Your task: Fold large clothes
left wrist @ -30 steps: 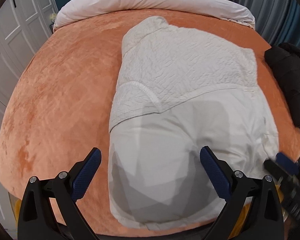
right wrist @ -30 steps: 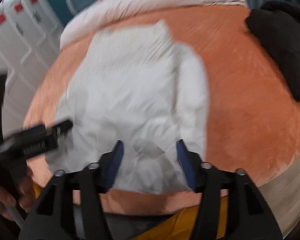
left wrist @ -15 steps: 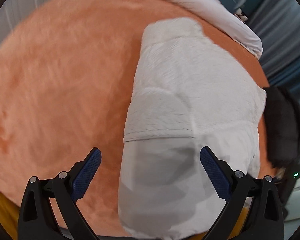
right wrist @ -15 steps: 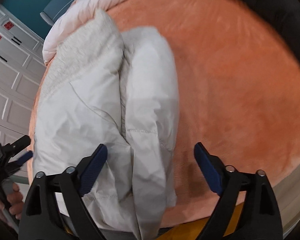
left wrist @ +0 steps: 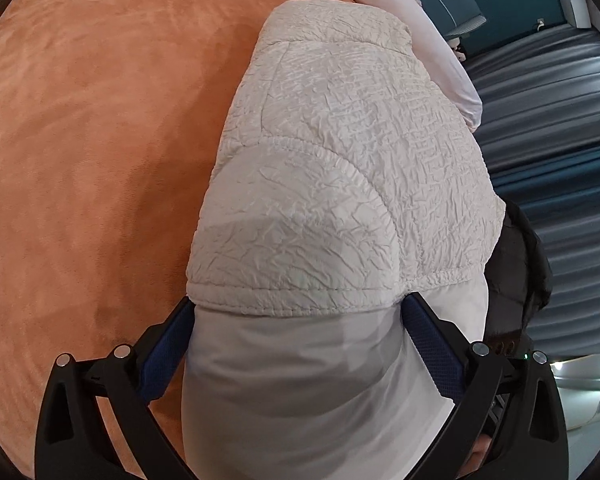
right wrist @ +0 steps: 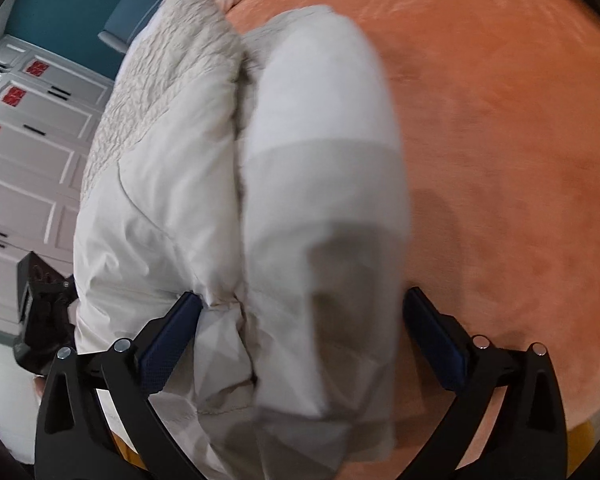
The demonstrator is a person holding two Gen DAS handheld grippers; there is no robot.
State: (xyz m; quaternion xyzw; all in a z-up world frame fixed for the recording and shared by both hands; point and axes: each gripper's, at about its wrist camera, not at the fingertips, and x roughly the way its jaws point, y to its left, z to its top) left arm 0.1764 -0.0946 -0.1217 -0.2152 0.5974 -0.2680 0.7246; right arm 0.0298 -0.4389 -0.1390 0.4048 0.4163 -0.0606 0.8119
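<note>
On orange bedspread [left wrist: 80, 140], white jacket [left wrist: 340, 140] lengthwise, collar end far.

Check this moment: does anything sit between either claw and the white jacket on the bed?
Nothing visible does. The white jacket already lies between the open fingers of the left claw, and the right claw, which has just been opening, straddles its folded sleeve with no other object between.

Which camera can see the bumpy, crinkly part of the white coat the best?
The left wrist camera. There the crinkly quilted part fills the middle of the picture, sharp enough to show its stitching. The right wrist camera shows only a narrow strip of it along the far left side of the white coat, and that picture is blurry.
</note>
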